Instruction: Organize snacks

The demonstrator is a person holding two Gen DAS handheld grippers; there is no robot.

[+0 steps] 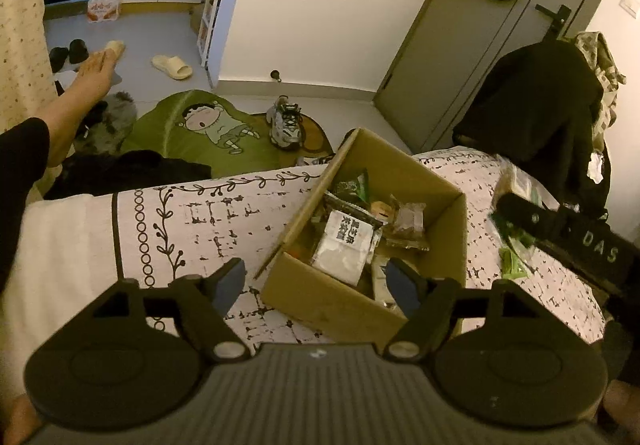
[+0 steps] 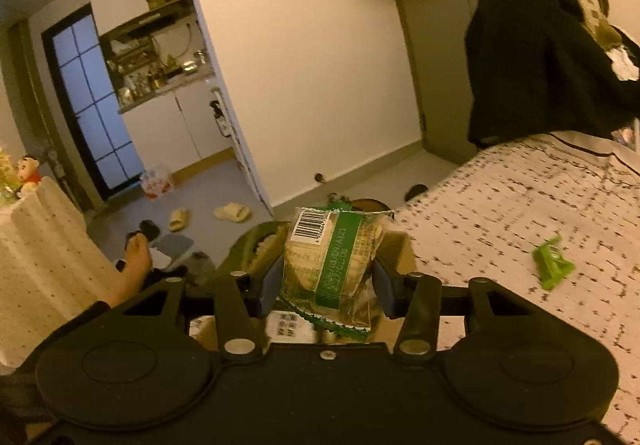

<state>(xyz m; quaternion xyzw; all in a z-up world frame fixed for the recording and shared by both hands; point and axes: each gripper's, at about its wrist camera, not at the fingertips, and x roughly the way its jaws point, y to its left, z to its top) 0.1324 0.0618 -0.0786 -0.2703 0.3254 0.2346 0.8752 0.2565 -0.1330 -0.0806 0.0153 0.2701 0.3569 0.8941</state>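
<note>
A: Snacks are sitting in two places. Most are lying heaped in the open cardboard box (image 1: 360, 229) on the patterned bedspread (image 1: 192, 221), a white packet with black print (image 1: 344, 249) lying on top. One is riding in the right gripper (image 2: 326, 281).

B: Riding how?

A: A green-banded wrapped snack (image 2: 336, 269) is standing upright between the blue pads (image 2: 272, 281), which are pressing on both of its sides, barcode end up.

B: And the left gripper (image 1: 316, 283)?

A: Its jaws are standing wide apart with nothing between them, hovering over the box's near corner. One pad is hanging outside the near wall, over the bedspread; the other is showing over the box's inside.

B: Where is the room lying?

A: The box's left flap (image 1: 304, 201) is sticking out over the cover, and left of it the bedspread is lying bare up to the bed's edge. Right of the box, the right gripper's black finger is crossing the cover, with green wrapping showing under it. In the right wrist view, a small green packet (image 2: 554, 263) is lying alone on the bedspread, well apart from the box.

B: Beyond the bed?

A: A green cartoon mat (image 1: 212, 129) and a sneaker (image 1: 286, 123) are lying on the floor.
</note>
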